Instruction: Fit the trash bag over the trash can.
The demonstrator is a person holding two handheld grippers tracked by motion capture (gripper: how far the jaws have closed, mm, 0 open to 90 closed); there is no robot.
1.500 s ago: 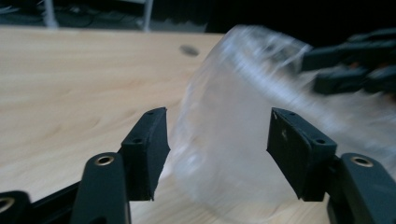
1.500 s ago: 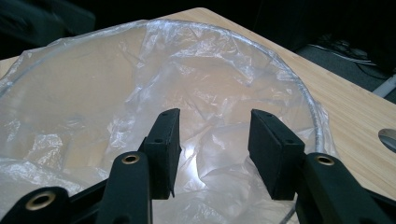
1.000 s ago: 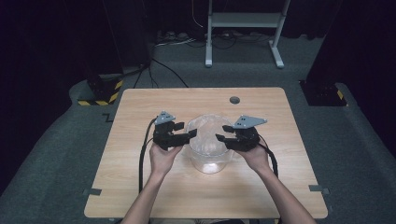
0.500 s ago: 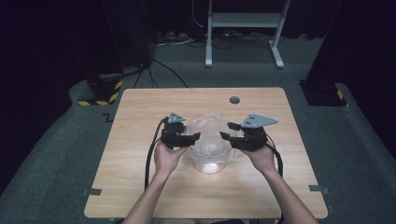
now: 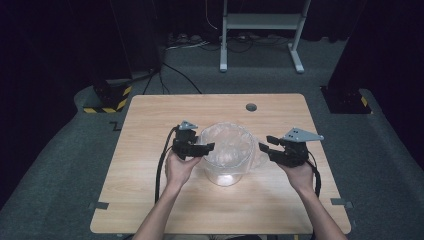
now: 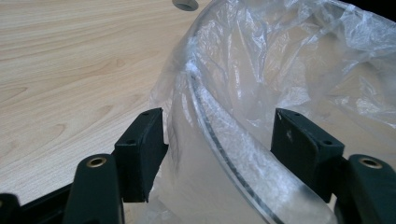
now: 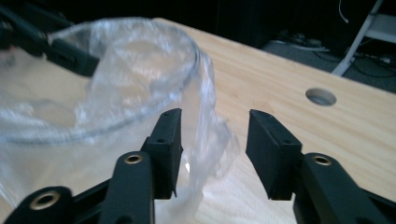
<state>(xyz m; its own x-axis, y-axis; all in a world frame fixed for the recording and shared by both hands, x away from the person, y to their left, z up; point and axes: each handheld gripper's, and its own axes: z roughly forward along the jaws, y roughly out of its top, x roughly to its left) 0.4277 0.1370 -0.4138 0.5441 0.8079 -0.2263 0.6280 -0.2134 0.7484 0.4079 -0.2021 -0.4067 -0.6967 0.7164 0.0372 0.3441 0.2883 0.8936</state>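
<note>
A clear round container stands mid-table, lined with a crinkled clear plastic bag. My left gripper is at its left side. In the left gripper view the jaws stand either side of the bag-covered rim, open, with gaps at both pads. My right gripper is off the container's right side. Its jaws have just been closing and are still open. A loose fold of the bag hangs between them beside the left pad.
The wooden table has a round hole near its far edge. Bare tabletop lies all around the container. On the dark floor beyond are a white stand, cables and a black-and-yellow striped base.
The right gripper has moved right, away from the container's rim, and a flap of the bag now trails out toward it. The left gripper has stayed at the left rim.
</note>
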